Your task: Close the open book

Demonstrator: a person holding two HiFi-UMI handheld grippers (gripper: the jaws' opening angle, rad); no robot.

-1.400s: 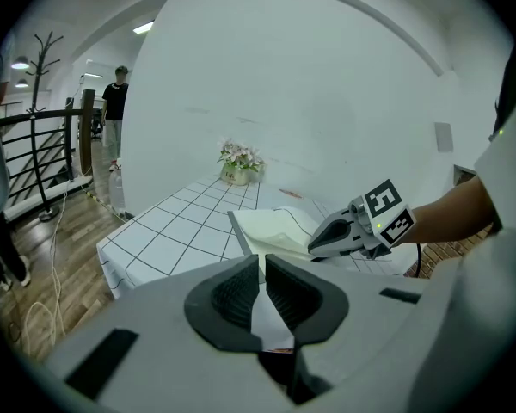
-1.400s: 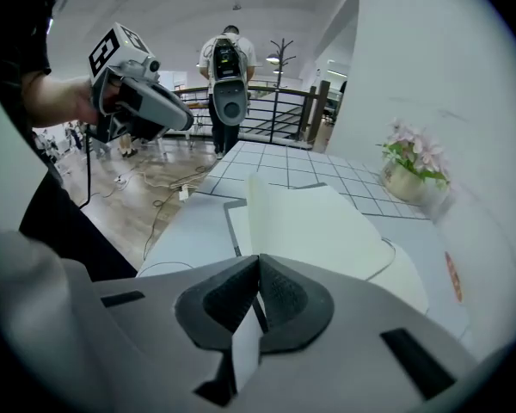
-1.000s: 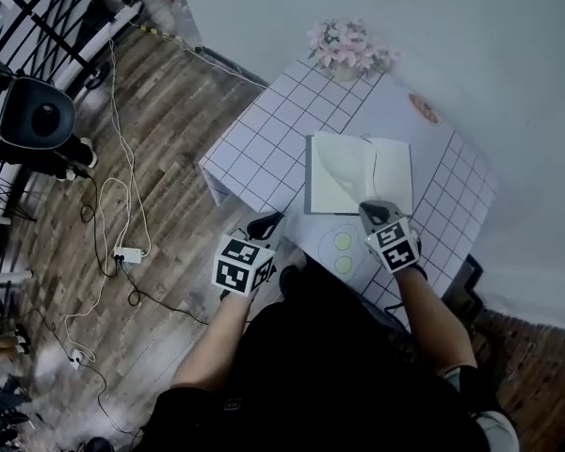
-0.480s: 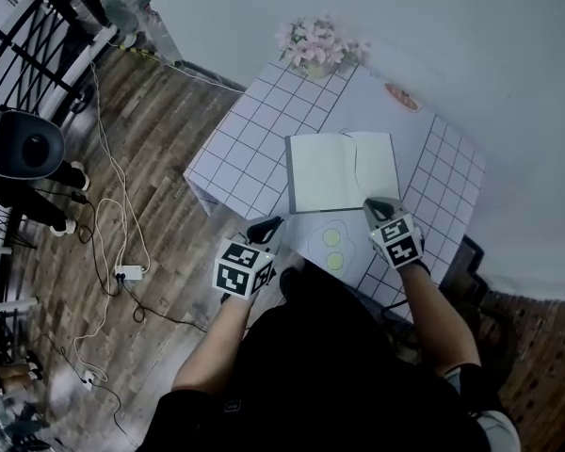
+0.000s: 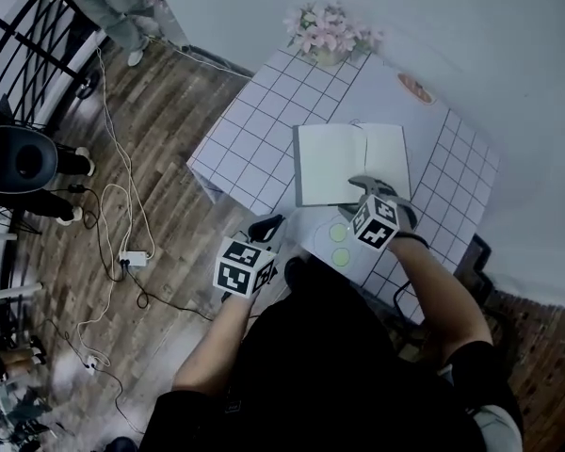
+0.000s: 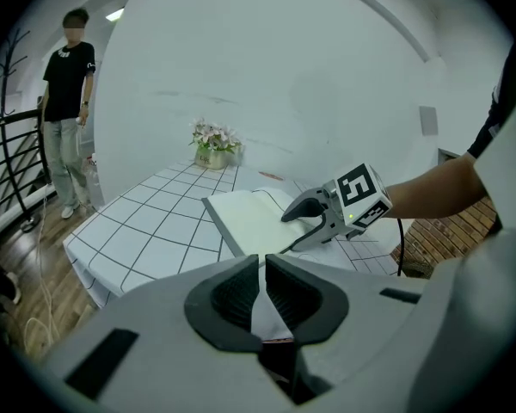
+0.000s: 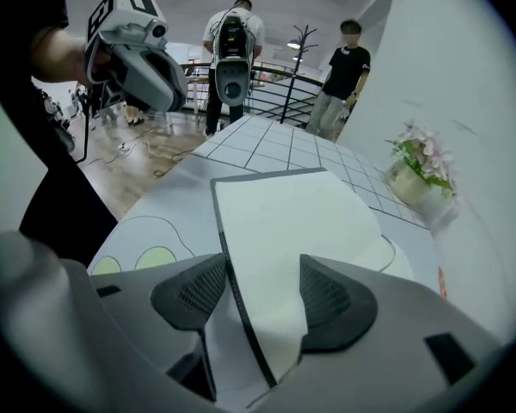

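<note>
Nearest, the left gripper (image 6: 261, 263): jaws drawn together, nothing between them, held off the table's near edge at 7 o'clock of the book. Next, the right gripper (image 7: 262, 269): its jaws have just been opening and stand wide. The near edge and dark cover rim of the open book (image 5: 350, 163) are seen between the pads, not pinched. In the head view that edge is covered by the gripper's body.

The book is laid flat on the grid-patterned table (image 5: 254, 149). A placemat (image 5: 340, 243) with two green circles is partly hidden under the right gripper. A flower pot (image 5: 328, 34) is placed at 11 o'clock of the book. A small orange item (image 5: 416, 88) at 1 o'clock cannot be made out.

Standing persons are shown whole by the gripper views only — one person (image 6: 69, 101) in the left, two in the right. Cables (image 5: 113, 205) are seen on the wooden floor at 9 o'clock.
</note>
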